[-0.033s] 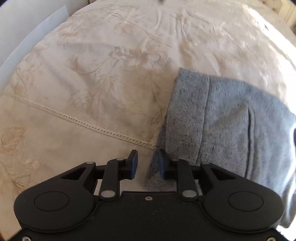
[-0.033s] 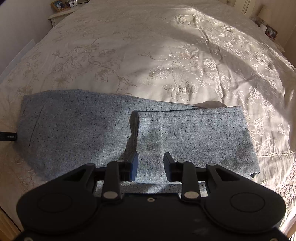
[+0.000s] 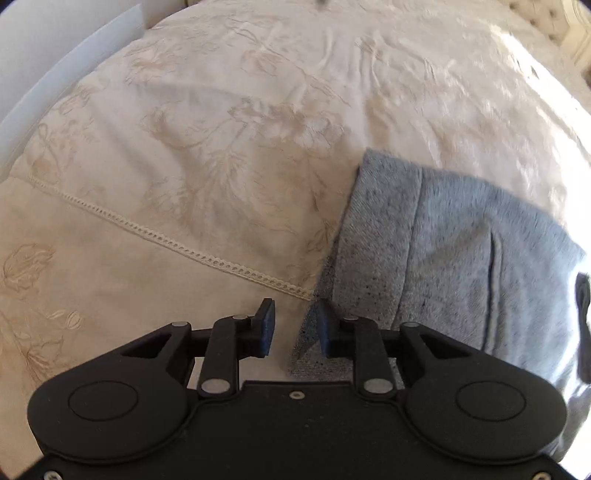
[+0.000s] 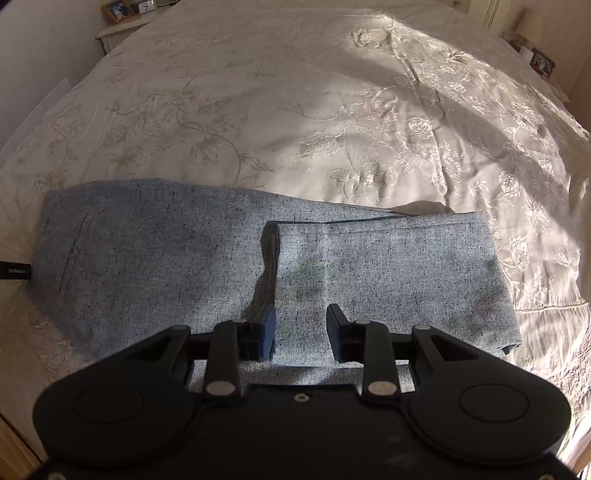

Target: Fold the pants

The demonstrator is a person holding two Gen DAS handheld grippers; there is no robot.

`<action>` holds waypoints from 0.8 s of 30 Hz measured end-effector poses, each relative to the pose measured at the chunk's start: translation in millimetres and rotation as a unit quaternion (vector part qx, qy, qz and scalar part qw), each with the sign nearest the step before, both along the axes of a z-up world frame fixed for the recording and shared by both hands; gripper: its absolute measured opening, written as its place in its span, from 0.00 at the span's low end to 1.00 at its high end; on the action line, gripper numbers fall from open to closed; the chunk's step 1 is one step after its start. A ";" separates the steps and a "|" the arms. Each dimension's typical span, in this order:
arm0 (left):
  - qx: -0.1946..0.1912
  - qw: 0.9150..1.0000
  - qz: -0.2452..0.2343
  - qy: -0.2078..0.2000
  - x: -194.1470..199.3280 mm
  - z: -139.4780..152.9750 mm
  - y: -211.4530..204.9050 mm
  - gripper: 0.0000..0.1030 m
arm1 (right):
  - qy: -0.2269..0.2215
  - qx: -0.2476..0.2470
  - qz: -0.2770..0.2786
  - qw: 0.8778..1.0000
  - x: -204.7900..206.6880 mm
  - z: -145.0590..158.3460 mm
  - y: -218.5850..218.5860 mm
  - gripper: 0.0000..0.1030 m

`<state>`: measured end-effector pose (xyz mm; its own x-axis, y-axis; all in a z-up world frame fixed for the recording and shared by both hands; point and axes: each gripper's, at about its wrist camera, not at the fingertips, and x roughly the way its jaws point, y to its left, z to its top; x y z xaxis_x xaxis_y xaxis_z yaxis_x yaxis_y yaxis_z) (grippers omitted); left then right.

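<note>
Grey speckled pants [image 4: 147,266] lie flat across the cream bedspread [image 4: 295,110], with the leg ends folded back over the middle as a top layer [image 4: 388,273]. My right gripper [image 4: 301,332] is open and empty, just above the near edge of that folded layer. In the left wrist view the waistband end of the pants [image 3: 443,258] lies at the right. My left gripper [image 3: 293,328] is open and empty; its right finger sits over the pants' near corner [image 3: 314,354], its left finger over the bare bedspread [image 3: 184,147].
The bedspread has embroidered flowers and a lace seam [image 3: 184,247]. A white wall or board [image 3: 55,55] stands at the bed's left. A bedside table with frames [image 4: 122,14] is far left, another with a lamp [image 4: 532,48] far right. A black label [image 4: 14,270] sticks out at the pants' left end.
</note>
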<state>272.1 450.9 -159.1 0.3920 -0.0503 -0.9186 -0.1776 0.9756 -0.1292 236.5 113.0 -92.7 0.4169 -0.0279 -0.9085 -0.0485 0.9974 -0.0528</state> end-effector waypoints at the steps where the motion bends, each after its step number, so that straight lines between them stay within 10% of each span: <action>1: -0.014 1.000 0.020 -0.007 -3.2 7.6 6.1 0.31 | 0.001 -0.001 0.000 1.000 1.7 -0.2 1.6 0.30; 6: -0.068 0.997 0.013 -0.033 -9.4 27.7 14.8 0.35 | 0.009 0.002 0.004 1.000 7.5 -2.9 10.3 0.31; 13: -0.033 0.997 -0.063 0.000 12.7 -9.4 -15.8 0.53 | 0.010 0.007 0.014 1.000 10.0 -1.0 19.9 0.31; 24: -0.080 0.995 -0.063 0.016 29.3 -45.9 -13.4 0.99 | 0.022 0.014 0.008 1.000 12.9 -2.6 18.0 0.31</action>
<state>301.3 437.4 -204.9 0.3441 -0.2433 -0.9069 -0.0618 0.9579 -0.2805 249.5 131.0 -95.3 0.3775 0.0044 -0.9260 -0.0669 0.9975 -0.0225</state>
